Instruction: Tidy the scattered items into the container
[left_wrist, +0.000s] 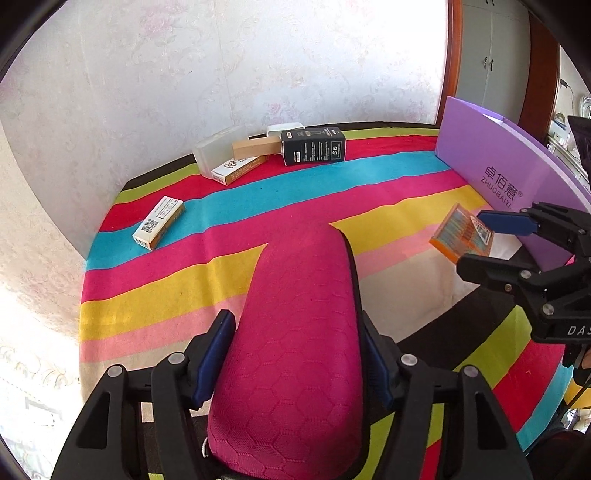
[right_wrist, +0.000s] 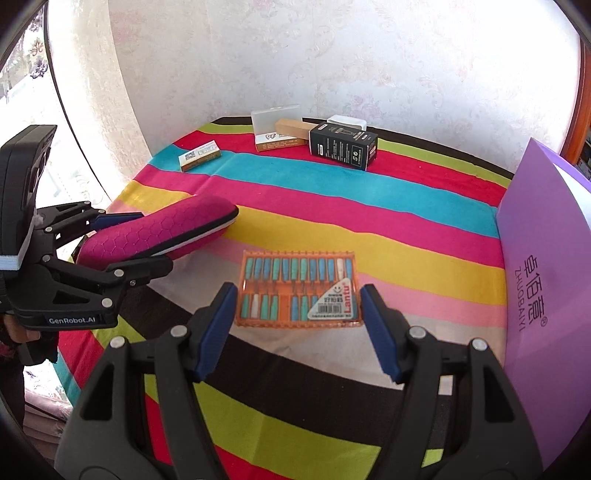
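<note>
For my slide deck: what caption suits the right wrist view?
Right hand-held gripper holds an orange bit case above the striped cloth.

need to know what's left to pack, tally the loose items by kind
pink case: 1
orange bit case: 1
white-orange cartons: 2
black box: 1
tan box: 1
frosted boxes: 2
total: 8

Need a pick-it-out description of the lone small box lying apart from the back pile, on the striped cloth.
Start at the striped cloth and find the cluster of boxes against the back wall, led by the black box. Left of that cluster, alone on the blue stripe, lies the small white-and-orange box. It touches nothing and shows a QR code on its top face.
</note>
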